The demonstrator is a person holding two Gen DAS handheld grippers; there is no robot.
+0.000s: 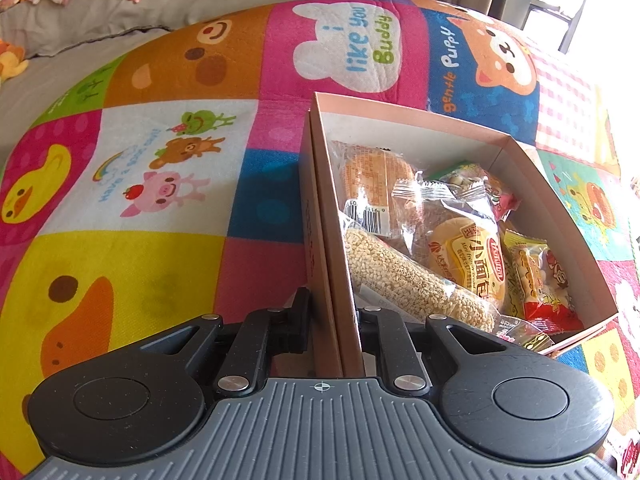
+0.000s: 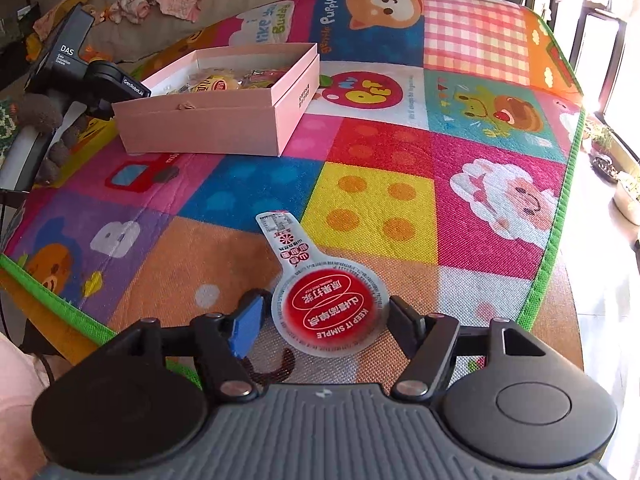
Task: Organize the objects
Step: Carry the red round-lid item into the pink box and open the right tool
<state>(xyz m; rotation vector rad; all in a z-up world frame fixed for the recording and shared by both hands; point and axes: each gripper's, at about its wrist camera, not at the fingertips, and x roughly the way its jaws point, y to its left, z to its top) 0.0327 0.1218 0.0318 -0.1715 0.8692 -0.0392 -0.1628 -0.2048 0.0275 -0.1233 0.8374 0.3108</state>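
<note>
On the mat [image 2: 372, 196], left tool [image 1: 334, 312] clamps the box [image 1: 326, 216] wall; right tool [image 2: 324, 320] stands apart around a red-lidded cup [image 2: 330, 316] (untouched).

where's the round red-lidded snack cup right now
In the right wrist view, the red-lidded cup sits low and central on the colourful mat, between the right gripper's open fingers.

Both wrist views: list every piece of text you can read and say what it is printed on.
"I like you Buddy": white bear patch on the play mat.
"gentle Puppy": blue dog patch on the mat.
"KEEP IT SIMPLE": red round lid of the snack cup.
"DAS" and "GenRobot.AI": the left hand-held gripper.
Snack wrappers in the pink box, its side print and the barcode digits: too small or blurred.
</note>
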